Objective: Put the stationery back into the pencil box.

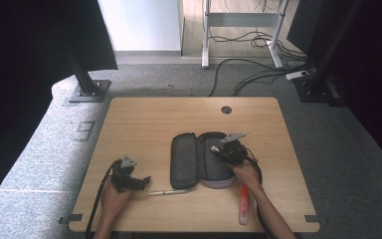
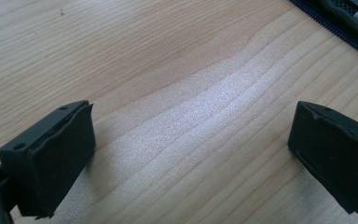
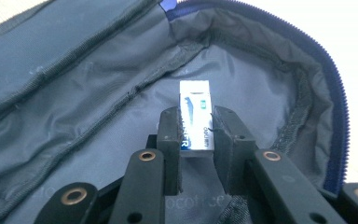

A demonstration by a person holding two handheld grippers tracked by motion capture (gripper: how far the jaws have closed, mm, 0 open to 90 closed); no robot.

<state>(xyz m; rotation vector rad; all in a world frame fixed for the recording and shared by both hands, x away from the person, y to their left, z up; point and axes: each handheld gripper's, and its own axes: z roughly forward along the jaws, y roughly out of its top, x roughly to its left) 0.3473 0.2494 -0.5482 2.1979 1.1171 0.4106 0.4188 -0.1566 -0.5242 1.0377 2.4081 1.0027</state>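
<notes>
- While its jaws pinch a small white eraser (image 3: 195, 114) by its two long sides, the right claw (image 3: 196, 122) reaches down into the open half of a grey pencil case (image 3: 98, 93); the eraser's printed sleeve stands up above the jaw tips, over the grey lining.
- From the high view, the right claw (image 1: 227, 149) sits over the right half of the pencil case (image 1: 186, 159), which lies unzipped and spread flat near the middle of the worktop (image 1: 144, 119).
- A blue zip edge (image 3: 338, 116) curves round the far side of the half that the claw is in.
- The left claw (image 2: 191, 154) stands wide, with nothing between its jaws but bare wood; a corner of the pencil case shows at the top right of its view.
- In the high view the left claw (image 1: 138, 181) rests low on the worktop, left of the case, jaws pointing right.
- A slim silver pen (image 1: 169, 192) lies on the worktop just beside the left claw's tips, below the case's left half.
- An orange and white marker (image 1: 243, 205) lies near the front edge, beside the person's right forearm.
</notes>
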